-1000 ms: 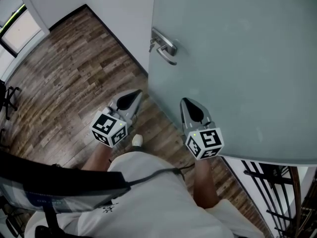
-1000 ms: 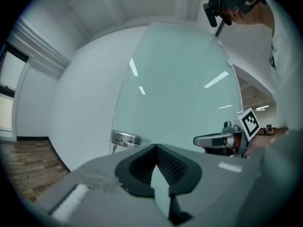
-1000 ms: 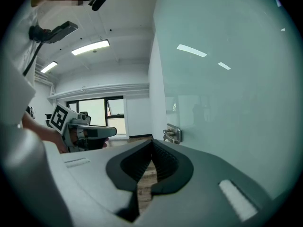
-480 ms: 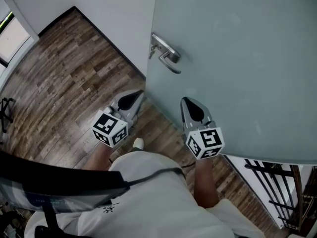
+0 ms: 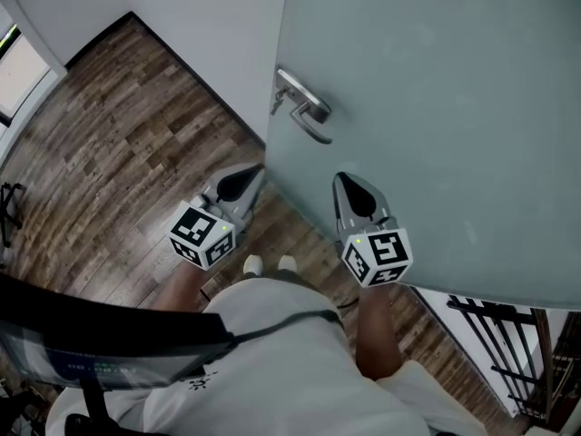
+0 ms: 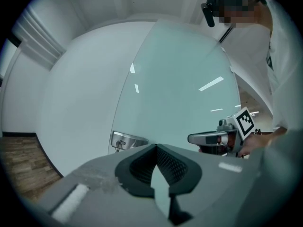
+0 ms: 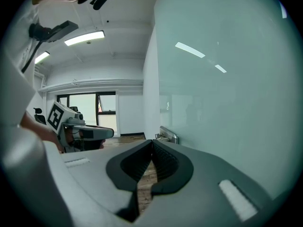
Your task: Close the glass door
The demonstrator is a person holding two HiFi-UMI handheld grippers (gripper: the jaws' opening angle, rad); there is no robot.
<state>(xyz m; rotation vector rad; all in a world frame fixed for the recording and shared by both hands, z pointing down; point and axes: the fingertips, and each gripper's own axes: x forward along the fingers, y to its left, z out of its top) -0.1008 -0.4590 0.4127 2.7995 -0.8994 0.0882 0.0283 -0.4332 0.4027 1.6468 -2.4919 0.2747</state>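
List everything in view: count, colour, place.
glass door: one, frosted pale blue-green, right side of head view
door handle: one, silver, near the door's left edge
floor: one, brown wood planks, left side
wall: one, white, top left
railing: one, black bars, bottom right
ceiling lights: two, white, right gripper view's upper left
shoes: two, white, between the claws
left claw: one, grey, shut, empty, at the door's edge
right claw: one, grey, shut, empty, before the door's face

readable text: none | shirt print [image 5: 196,384]: too small to read
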